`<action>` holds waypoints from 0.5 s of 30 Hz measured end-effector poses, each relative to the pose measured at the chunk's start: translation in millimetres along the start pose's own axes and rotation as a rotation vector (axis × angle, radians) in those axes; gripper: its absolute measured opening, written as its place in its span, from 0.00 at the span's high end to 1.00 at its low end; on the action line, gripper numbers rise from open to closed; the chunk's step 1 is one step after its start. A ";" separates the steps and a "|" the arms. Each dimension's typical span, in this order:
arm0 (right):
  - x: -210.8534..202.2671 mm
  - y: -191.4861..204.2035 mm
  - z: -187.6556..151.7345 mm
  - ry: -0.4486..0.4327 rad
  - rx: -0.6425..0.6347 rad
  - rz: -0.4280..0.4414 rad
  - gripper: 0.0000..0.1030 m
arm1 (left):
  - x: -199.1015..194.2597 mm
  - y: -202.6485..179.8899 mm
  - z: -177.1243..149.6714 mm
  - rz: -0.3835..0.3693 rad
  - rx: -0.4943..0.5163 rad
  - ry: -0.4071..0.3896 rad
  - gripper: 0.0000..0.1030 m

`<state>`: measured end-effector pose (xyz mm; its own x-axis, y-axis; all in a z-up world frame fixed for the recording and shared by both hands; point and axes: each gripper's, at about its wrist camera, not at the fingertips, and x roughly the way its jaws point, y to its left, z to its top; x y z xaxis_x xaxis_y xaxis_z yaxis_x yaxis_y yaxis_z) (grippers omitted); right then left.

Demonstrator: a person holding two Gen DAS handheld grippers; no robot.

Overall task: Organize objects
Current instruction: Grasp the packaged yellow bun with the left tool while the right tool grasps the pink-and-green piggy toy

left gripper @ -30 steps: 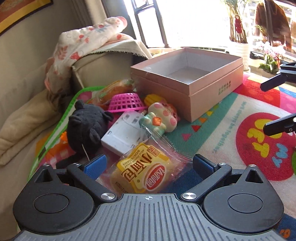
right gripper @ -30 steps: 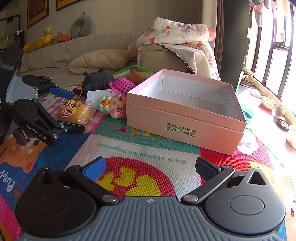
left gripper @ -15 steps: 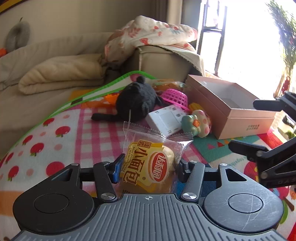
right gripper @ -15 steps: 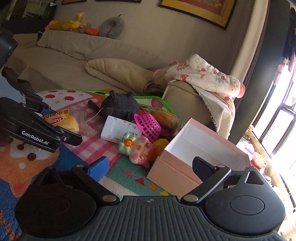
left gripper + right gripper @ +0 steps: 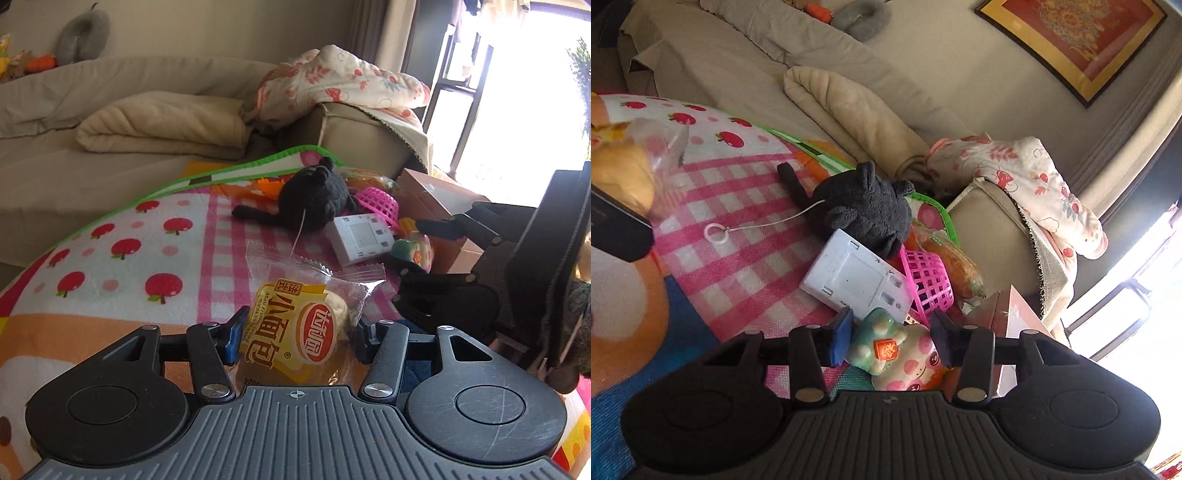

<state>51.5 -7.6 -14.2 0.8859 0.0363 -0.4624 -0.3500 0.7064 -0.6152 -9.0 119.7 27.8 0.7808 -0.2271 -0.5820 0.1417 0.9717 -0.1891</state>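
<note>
My left gripper (image 5: 297, 334) is shut on a yellow bread packet (image 5: 295, 332) and holds it above the play mat (image 5: 122, 266). My right gripper (image 5: 892, 338) has its fingers on both sides of a pink-and-green pig toy (image 5: 897, 354), which also shows in the left wrist view (image 5: 413, 251) between the right gripper's fingers. The pink box (image 5: 432, 195) lies behind it and shows at the right gripper's right finger (image 5: 1008, 314). A black plush (image 5: 864, 206), a white plastic panel (image 5: 857, 280) and a pink basket (image 5: 927, 280) lie just beyond the pig.
A wrapped orange item (image 5: 956, 266) lies behind the basket. The plush has a white pull cord with a ring (image 5: 714, 232) on the mat. A beige sofa with a folded blanket (image 5: 162, 125) and a floral quilt (image 5: 343, 81) borders the mat. A bright window is at the right.
The left gripper closed on the bread packet, lifted it and swung left. The right gripper moved down to the pig toy and its fingers narrowed around it.
</note>
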 end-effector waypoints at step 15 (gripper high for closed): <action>-87.7 -55.7 -74.7 0.102 0.205 0.132 0.39 | 2.0 -47.3 -11.3 -0.077 0.066 0.059 0.43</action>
<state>-29.4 -102.9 12.8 0.7976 0.0738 -0.5986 -0.3827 0.8291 -0.4076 -21.0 72.6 26.6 0.7293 -0.3026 -0.6136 0.2407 0.9530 -0.1839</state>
